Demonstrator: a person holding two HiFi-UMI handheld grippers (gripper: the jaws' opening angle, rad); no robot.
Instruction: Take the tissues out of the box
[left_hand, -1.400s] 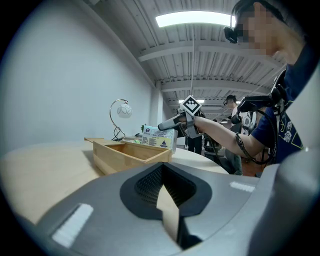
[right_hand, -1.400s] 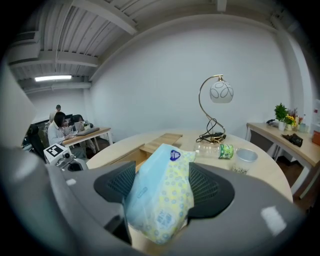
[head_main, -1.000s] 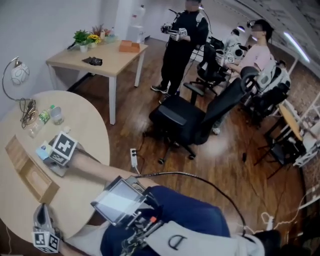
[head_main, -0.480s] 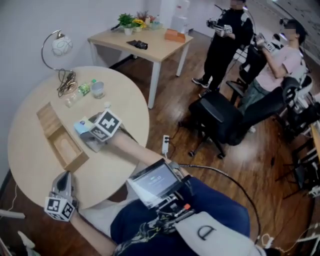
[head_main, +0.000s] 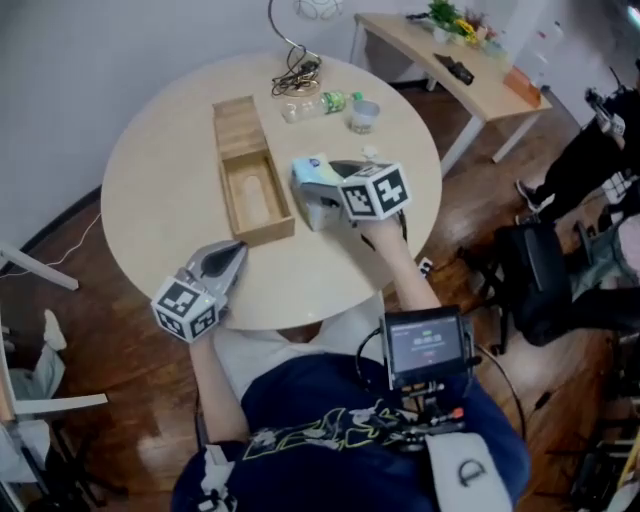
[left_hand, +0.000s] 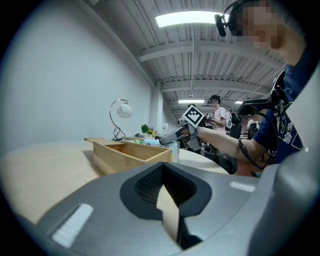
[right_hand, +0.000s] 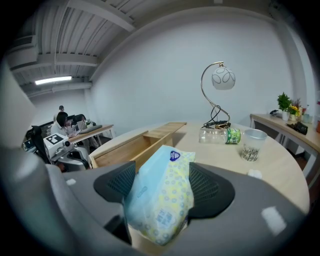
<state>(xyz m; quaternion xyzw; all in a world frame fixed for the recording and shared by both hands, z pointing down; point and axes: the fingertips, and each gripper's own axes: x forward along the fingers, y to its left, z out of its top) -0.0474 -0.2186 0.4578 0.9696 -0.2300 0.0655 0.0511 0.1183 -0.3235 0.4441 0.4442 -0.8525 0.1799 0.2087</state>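
Between the jaws of the right gripper (right_hand: 162, 189), its own view shows the tissue pack (right_hand: 157, 210) clamped, only the head view shows the bare floor of the wooden box (head_main: 256, 196) just left of them, and the jaws of the left gripper (left_hand: 168, 212) stand pressed together.

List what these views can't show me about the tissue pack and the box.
- Wooden box floor: left and right gripper views, its own walls hide it.
- Tissue pack print: right gripper view, too small to read.
- Whether the pack rests on the table: head view, right gripper covers its underside.
- Lamp globe: head view, cut off by the top edge.
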